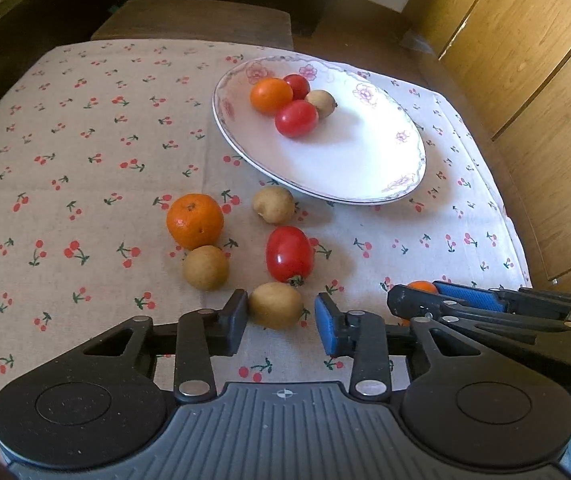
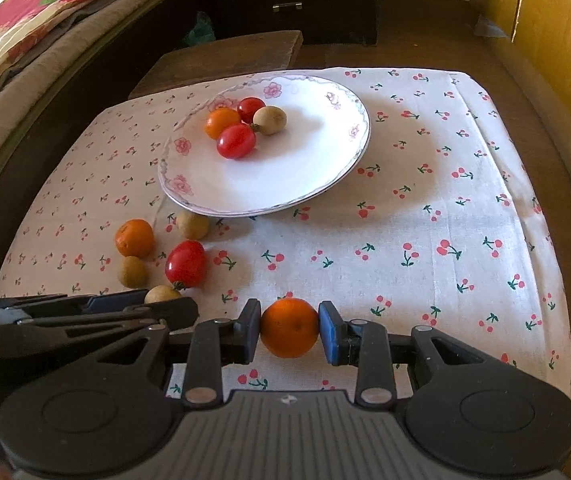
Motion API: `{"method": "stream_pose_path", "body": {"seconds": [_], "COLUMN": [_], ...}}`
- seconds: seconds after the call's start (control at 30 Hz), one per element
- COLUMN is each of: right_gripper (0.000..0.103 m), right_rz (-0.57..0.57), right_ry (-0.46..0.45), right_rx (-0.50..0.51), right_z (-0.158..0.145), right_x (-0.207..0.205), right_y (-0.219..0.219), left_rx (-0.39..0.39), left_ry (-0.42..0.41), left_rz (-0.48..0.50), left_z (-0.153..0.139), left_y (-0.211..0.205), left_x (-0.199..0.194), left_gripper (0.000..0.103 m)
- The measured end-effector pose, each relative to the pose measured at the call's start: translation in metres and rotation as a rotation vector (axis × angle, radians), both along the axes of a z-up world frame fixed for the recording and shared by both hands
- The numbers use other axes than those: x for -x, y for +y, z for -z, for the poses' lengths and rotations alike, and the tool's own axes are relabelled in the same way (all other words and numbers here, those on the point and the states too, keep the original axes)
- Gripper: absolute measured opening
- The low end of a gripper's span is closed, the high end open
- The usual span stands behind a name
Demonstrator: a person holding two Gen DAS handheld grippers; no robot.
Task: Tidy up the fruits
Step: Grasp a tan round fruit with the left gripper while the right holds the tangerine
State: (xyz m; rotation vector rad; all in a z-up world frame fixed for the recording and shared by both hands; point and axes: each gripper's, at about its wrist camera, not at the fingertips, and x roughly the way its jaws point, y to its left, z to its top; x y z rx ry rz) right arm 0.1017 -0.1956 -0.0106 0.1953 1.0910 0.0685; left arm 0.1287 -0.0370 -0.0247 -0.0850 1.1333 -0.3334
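Two tongs are working low over the desk (image 2: 425, 216). Right tongs (image 2: 290, 332) are clamping a small orange (image 2: 289, 333) across its middle, pads pressing both sides. Left tongs (image 1: 281, 318) are standing slightly apart around a brown fruit (image 1: 276, 305) on the cloth, one pad touching, the other clear. Fruit is looking light, round, prone to rolling; gripping at the widest girth seems best. Plate (image 1: 365, 176) is sitting beyond.

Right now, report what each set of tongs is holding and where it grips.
Right tongs clamp an orange by its two opposite sides. Left tongs straddle a brown fruit; one pad has not yet closed on it.
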Motion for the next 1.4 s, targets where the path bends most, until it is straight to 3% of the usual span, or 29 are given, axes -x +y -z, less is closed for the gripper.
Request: {"method": "stream_pose_path", "body": {"seconds": [0.1,0.7,0.93,1.23,1.4], "right_gripper": [0.033,0.033,0.033,0.034,0.034], "right_rz": [-0.001,-0.046,-0.018,-0.037,-0.035], "right_ry": [0.006,0.026,0.026,0.031,0.022], "right_rx": [0.001,0.020,-0.018,-0.002,0.000], "right_z": [0.001,0.004,0.001,0.007,0.006], "right_x": [0.001,0.035,0.032,0.029,0.031], "right_y": [0.000,0.011,-0.003,0.004,0.000], "left_rx": [0.002,-0.014,0.064,0.041,0.024], "left_ry": [0.001,-0.011,-0.037,-0.048,-0.031], "left_rz": [0.004,0.060,-0.019,-0.043,-0.040], "left_z": [-0.001,-0.003,-0.012,-0.008,0.000], "left_y": [0.001,0.005,0.015,0.005,0.001], "left_x": [0.001,0.056,0.047,0.031,0.026], "left_gripper": [0.038,0.038,0.045,0.058,0.056]}}
